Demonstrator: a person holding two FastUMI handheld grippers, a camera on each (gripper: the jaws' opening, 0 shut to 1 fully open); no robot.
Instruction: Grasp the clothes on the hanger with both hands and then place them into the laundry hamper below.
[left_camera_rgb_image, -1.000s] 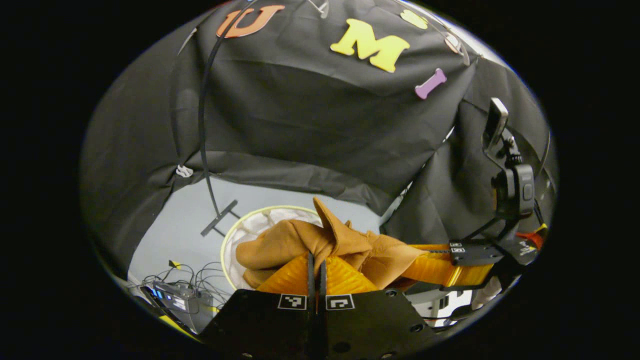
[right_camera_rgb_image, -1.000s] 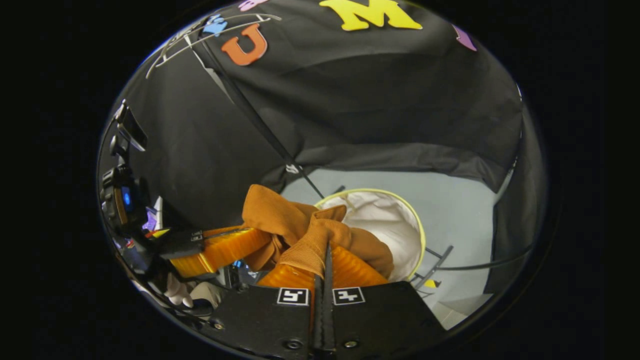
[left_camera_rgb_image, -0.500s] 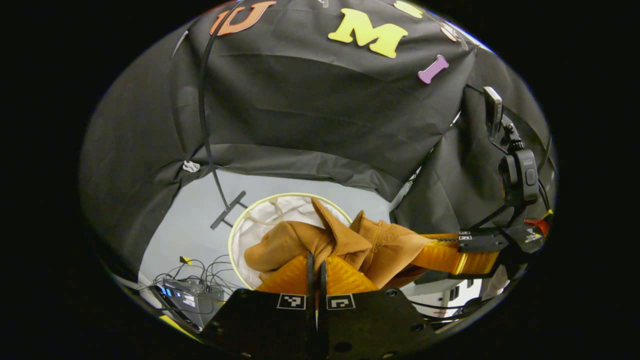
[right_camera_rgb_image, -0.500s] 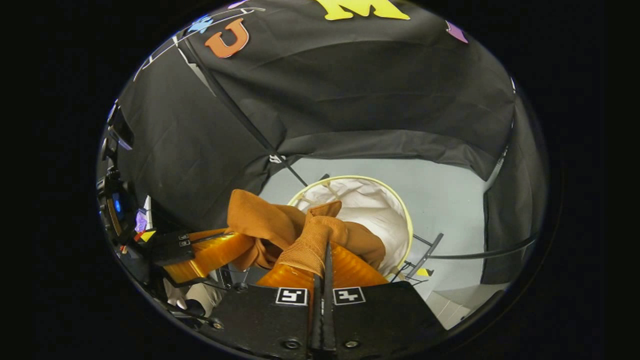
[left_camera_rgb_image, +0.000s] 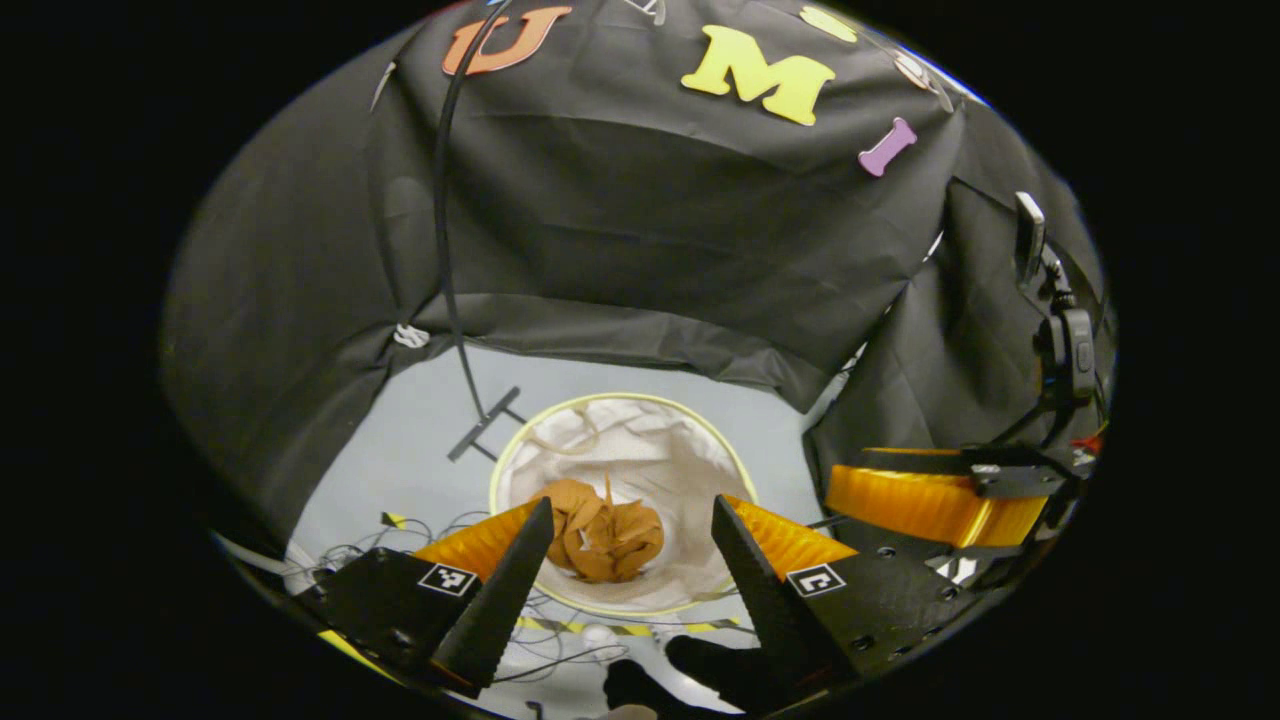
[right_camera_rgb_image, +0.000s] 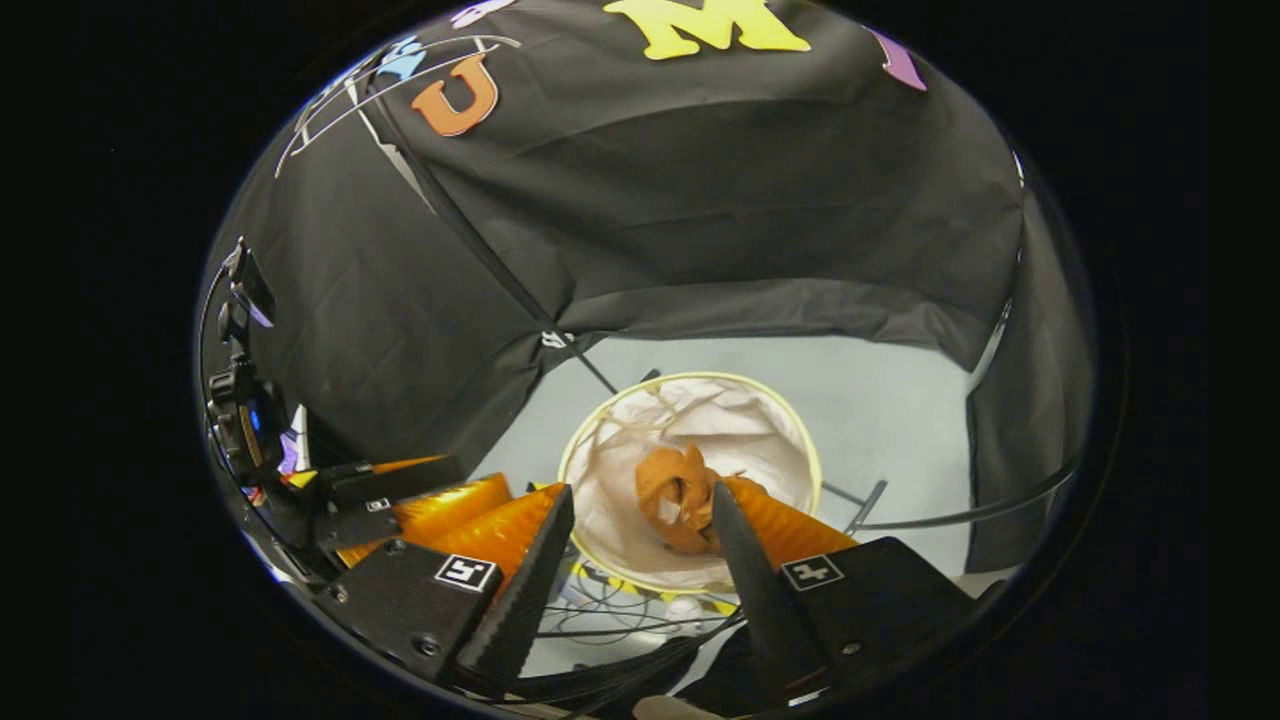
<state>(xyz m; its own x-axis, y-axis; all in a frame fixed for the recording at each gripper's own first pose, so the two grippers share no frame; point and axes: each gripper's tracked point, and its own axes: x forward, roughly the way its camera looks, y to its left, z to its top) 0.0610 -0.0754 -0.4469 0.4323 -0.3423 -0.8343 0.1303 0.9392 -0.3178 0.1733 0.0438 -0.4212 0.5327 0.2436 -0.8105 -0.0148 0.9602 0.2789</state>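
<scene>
Both the left gripper (left_camera_rgb_image: 630, 530) and right gripper (right_camera_rgb_image: 640, 520) hang with fingers apart above the laundry hamper (left_camera_rgb_image: 520, 450), the brown clothes (left_camera_rgb_image: 605, 525) apparently lying wholly inside; lowering either gripper could snag the rim and tip it.

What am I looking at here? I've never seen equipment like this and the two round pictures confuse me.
A person holds a two-finger gripper in each hand; a fisheye camera rides on each and looks along its fingers. In the left gripper view, the left gripper shows at the bottom, fingers spread open. In the right gripper view, the right gripper is open too. Each view also catches the other gripper off to the side. Below, on the grey floor, stands a round white laundry hamper, and a crumpled brown garment lies inside it. Neither gripper holds anything.
</scene>
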